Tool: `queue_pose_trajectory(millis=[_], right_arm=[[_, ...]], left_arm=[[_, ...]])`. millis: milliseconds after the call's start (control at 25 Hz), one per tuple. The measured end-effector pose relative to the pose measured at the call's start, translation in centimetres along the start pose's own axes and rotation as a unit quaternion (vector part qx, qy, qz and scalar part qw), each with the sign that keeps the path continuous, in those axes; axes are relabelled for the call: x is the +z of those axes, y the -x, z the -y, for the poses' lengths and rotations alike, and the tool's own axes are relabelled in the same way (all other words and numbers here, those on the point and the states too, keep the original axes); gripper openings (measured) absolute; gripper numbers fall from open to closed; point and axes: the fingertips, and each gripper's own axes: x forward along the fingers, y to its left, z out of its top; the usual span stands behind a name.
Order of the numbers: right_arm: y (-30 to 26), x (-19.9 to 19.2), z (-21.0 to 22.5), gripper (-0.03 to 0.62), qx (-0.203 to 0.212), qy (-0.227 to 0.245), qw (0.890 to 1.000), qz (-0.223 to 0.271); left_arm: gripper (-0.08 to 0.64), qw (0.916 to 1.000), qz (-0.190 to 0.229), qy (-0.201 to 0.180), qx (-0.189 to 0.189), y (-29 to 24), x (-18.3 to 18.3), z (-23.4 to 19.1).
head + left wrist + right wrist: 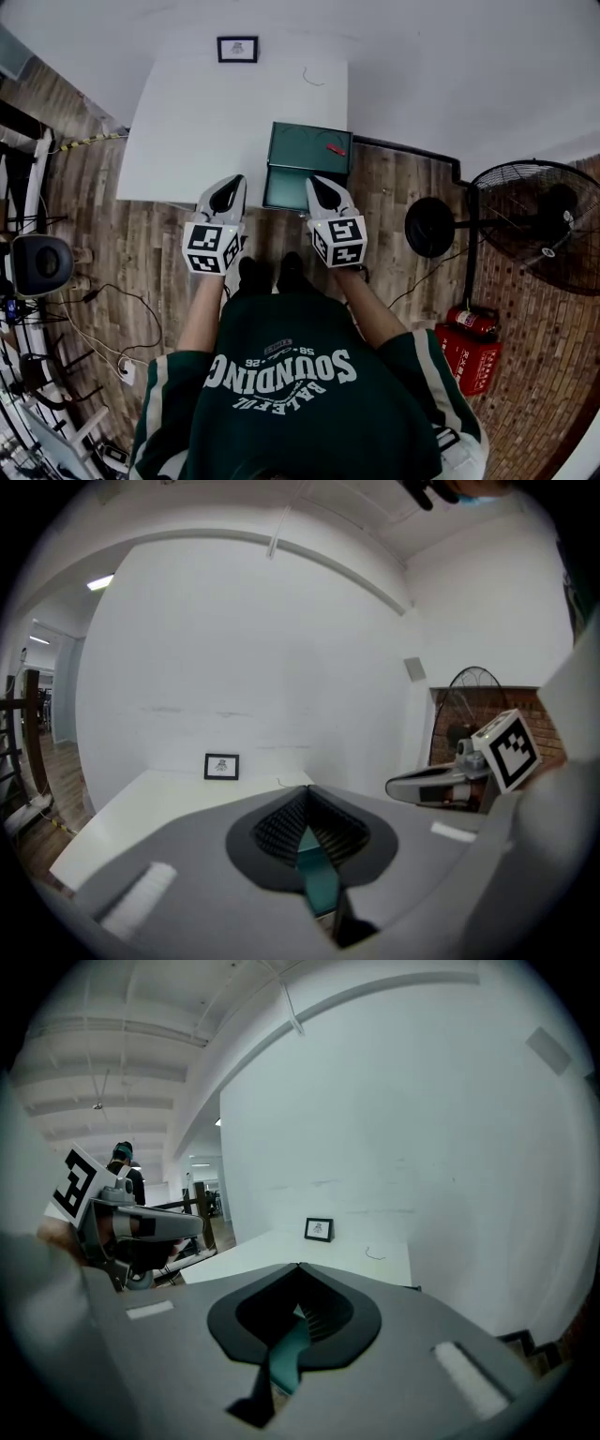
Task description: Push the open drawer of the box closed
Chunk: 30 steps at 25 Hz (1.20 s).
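A dark green box (307, 150) stands at the near right edge of the white table (206, 122), with a small red thing (335, 148) on top. Its lighter green drawer (291, 189) juts out toward me. My right gripper (315, 182) is shut and empty, its tip over the drawer's near right part; whether it touches I cannot tell. My left gripper (233, 180) is shut too, just left of the drawer at the table's edge. In each gripper view only a teal strip of the box (316, 878) (285, 1361) shows through the gap behind the closed jaws.
A small framed picture (237, 49) leans against the wall at the table's far side. To the right stand a black floor fan (534, 225) and red fire extinguishers (469, 342). Cables and a black speaker (39, 264) lie on the wooden floor at left.
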Motion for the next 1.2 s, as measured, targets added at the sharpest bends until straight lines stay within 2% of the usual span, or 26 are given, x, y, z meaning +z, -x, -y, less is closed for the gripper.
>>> queue_pose_trajectory(millis=[440, 760, 1200], right_arm=[[-1.4, -1.2, 1.4, 0.002, -0.057, -0.036, 0.998, -0.014], [-0.3, -6.3, 1.0, 0.002, -0.092, -0.072, 0.992, -0.057], [1.1, -13.4, -0.9, 0.002, -0.099, -0.081, 0.985, -0.115]], left_arm=[[0.052, 0.9974, -0.032, -0.004, -0.065, -4.0, -1.0, -1.2], [0.052, 0.9924, -0.067, -0.001, -0.103, -4.3, -4.0, -0.9], [0.052, 0.9870, -0.103, 0.005, -0.123, -3.9, -7.5, -0.3]])
